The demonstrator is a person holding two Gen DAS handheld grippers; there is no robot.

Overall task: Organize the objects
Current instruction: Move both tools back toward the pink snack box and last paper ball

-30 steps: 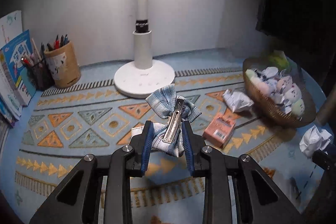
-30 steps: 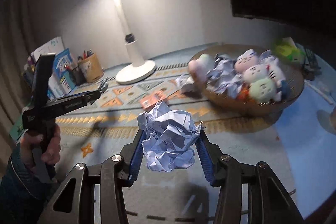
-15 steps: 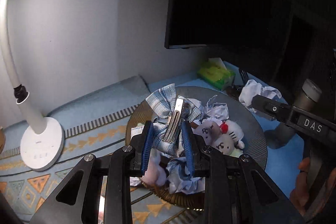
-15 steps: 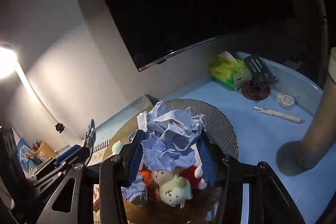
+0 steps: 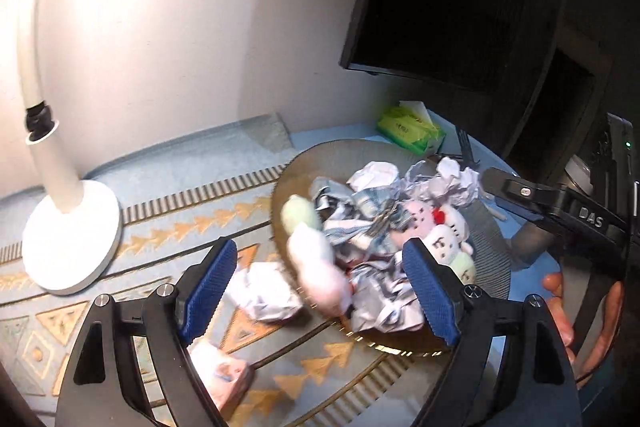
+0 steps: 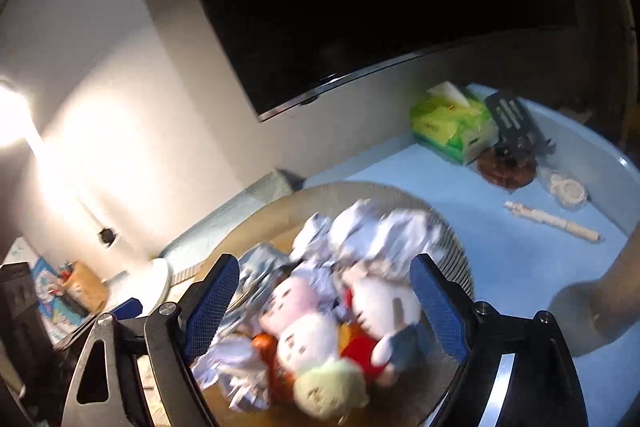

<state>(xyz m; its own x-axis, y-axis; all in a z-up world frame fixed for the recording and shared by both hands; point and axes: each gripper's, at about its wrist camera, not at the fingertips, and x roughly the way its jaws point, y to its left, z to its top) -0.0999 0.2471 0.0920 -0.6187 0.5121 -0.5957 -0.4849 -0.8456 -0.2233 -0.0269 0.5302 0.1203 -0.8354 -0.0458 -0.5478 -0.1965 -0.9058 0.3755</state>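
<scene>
Since a second ago both grippers have swung from the patterned mat over to the round woven brown basket, and both loads are gone from the jaws. My left gripper carried the blue-and-white plaid fabric bow with its metal hair clip; that bow now lies in the basket among the small plush toys. Its jaws are opening, wide apart, with nothing pressed between the blue pads. My right gripper is likewise opening and empty; the crumpled pale-blue paper ball it brought sits, blurred, on the far side of the heap.

As for progress, I judge this pair of drops done. Left over, as far as I can see, are another crumpled white paper ball on the orange-and-blue patterned mat of the worktop, just beside the basket's near rim, and a small pink packet low in the left view near my gripper. Both look like next candidates.

The bow lies roughly flat. Its metal clip marks the long axis, which runs diagonally in the left view, from lower left up toward the upper right; motion blur keeps me from telling which end is the clip's mouth.
</scene>
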